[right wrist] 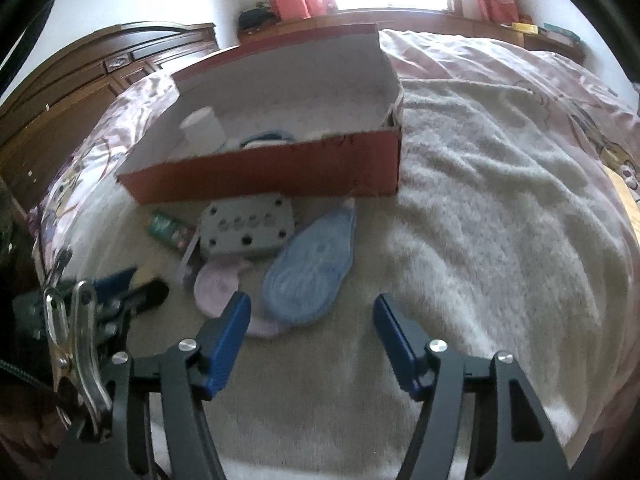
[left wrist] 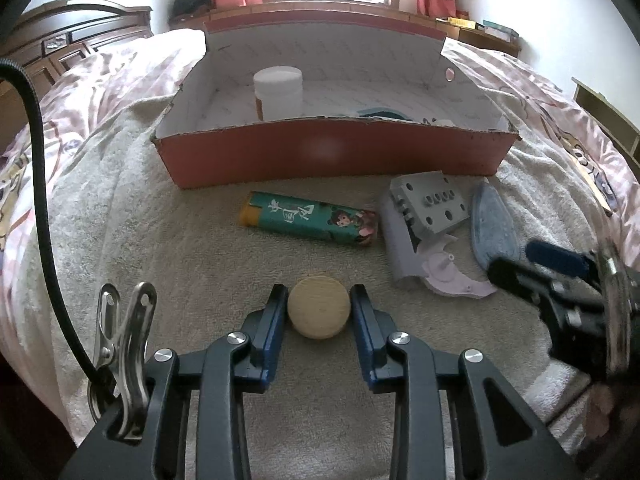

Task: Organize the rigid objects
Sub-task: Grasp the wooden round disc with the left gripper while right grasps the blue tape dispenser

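My left gripper (left wrist: 319, 300) has its jaws closed against both sides of the round pale wooden disc (left wrist: 319, 311), which rests on the cream fleece blanket (left wrist: 200, 264) over the bed. My right gripper (right wrist: 312, 312) hangs with jaws wide and empty near the blue oval fabric pad (right wrist: 310, 276). Both sit in front of the red cardboard box (left wrist: 332, 156).

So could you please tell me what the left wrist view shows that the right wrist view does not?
Only the left wrist view shows the wooden disc, which sits between the fingers of the left hand-held gripper, and the full length of the green lighter. Only the right wrist view shows the right hand-held gripper head-on, open with nothing between its fingers. Both show the red box with the white jar inside, the grey perforated block and the blue pad on the towel.
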The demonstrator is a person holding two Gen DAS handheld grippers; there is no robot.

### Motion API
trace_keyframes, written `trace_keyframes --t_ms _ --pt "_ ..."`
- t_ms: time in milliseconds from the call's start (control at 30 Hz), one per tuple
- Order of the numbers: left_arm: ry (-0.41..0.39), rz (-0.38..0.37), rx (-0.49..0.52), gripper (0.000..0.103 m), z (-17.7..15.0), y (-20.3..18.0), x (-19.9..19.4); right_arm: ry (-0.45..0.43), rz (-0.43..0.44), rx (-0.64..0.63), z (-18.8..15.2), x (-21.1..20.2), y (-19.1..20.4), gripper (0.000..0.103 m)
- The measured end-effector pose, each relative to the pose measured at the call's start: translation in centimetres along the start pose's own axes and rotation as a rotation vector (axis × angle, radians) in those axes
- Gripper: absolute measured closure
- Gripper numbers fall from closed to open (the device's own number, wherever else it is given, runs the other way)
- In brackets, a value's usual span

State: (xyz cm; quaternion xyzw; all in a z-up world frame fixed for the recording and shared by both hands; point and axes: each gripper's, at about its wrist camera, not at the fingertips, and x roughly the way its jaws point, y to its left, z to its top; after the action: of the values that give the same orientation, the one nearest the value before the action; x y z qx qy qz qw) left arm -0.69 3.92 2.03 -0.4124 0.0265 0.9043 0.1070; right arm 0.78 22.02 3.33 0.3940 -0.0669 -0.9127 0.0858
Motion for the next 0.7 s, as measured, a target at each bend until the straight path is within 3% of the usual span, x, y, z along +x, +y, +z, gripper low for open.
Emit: trace_keyframes --t_ms 267,367,433,700 --pt "-0.004 -0.014 -0.017 0.07 0.1 0.3 0.1 -0.025 -0.056 -0.047 1.0 1.4 0.7 0.035" --pt "-0.006 -0.013 -0.015 0.07 0.1 0.3 0.1 -0.036 -0.083 -0.079 0.8 1.4 0.9 0.044" --pt "-0.006 -0.014 -0.017 0.07 0.1 0.3 0.1 -0.041 -0.104 -0.086 0.8 1.3 0.7 0.055" --pt "-0.005 -0.011 -0.015 0.071 0.1 0.2 -0.1 -0.049 -0.065 -0.052 0.5 0.6 -0.3 0.058"
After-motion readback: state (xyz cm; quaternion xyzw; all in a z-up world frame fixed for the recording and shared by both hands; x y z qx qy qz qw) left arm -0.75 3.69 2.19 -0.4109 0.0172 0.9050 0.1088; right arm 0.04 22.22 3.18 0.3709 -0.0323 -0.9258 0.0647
